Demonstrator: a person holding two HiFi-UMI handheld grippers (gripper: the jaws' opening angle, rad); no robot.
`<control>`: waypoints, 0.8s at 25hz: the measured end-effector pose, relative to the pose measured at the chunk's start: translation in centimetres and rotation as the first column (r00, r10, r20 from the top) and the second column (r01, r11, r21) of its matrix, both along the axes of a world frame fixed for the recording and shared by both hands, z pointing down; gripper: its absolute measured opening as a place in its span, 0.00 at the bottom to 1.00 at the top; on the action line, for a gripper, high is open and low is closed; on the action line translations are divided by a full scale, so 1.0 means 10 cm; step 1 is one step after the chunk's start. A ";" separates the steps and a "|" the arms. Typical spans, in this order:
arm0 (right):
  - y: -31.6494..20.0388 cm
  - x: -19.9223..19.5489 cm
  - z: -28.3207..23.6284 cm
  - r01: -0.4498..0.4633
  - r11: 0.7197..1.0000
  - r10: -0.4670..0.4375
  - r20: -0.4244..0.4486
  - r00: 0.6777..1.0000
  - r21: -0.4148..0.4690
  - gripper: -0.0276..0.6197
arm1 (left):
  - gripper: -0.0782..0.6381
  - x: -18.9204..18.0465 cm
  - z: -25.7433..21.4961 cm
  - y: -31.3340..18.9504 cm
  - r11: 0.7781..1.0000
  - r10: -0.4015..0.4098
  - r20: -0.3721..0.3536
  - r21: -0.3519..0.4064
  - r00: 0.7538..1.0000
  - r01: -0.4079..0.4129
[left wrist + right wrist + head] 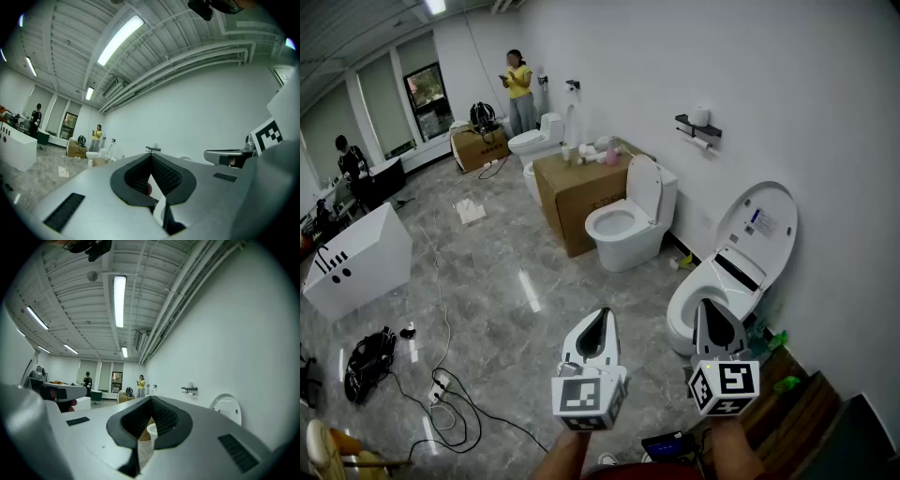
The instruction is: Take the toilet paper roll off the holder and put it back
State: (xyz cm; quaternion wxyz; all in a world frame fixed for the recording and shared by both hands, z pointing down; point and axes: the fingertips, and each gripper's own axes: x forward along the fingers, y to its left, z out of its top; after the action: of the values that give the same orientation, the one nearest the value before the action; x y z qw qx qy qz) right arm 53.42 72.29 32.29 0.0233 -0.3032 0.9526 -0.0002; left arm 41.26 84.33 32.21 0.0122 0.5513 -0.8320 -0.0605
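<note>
A black wall holder (697,127) is fixed to the white wall at the far right, with a white toilet paper roll (700,114) standing on top of it and another white roll (701,142) hanging under it. It shows small and distant in the right gripper view as the holder (189,389). Both grippers are held low and near me, far from the wall. My left gripper (598,323) has its jaw tips together with nothing held, as the left gripper (151,157) also shows. My right gripper (713,314) is shut and empty, seen too as the right gripper (151,399).
A toilet with a raised lid (727,277) stands just ahead of my right gripper. A second toilet (628,220) and a cardboard box (577,192) stand further along the wall. Cables (450,403) and a black bag (366,361) lie on the floor at left. A person in yellow (520,89) stands far back.
</note>
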 end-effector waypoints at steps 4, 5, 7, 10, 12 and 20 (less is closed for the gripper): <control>0.11 -0.21 0.07 -0.002 1.000 0.002 -0.019 1.000 0.017 0.07 | 0.13 -0.25 -0.02 0.13 0.999 0.000 0.010 0.036 1.000 0.000; 0.13 -0.27 0.08 -0.002 1.000 0.002 -0.016 1.000 0.017 0.07 | 0.13 -0.32 -0.01 0.15 0.999 -0.001 0.009 0.035 1.000 0.001; 0.19 -0.37 0.11 -0.007 1.000 0.007 -0.011 1.000 0.015 0.07 | 0.13 -0.46 0.05 0.19 1.000 0.007 0.001 0.022 1.000 -0.007; 0.26 -0.55 0.15 -0.013 1.000 0.013 -0.007 1.000 0.013 0.07 | 0.13 -0.65 0.11 0.25 1.000 0.004 0.013 0.009 1.000 -0.004; 0.24 -0.67 0.16 -0.014 1.000 0.014 -0.002 1.000 0.006 0.07 | 0.13 -0.78 0.13 0.22 1.000 -0.002 0.025 0.006 1.000 0.002; -0.43 -1.18 0.27 -0.029 0.999 0.029 0.029 0.999 -0.019 0.07 | 0.13 -1.32 0.23 -0.41 1.000 -0.005 -0.005 -0.001 1.000 0.005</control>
State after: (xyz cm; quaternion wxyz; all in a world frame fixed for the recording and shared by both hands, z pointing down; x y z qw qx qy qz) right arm 41.59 67.95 34.94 0.0342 -0.3171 0.9477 -0.0130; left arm 28.06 80.26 34.48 0.0143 0.5491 -0.8334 -0.0612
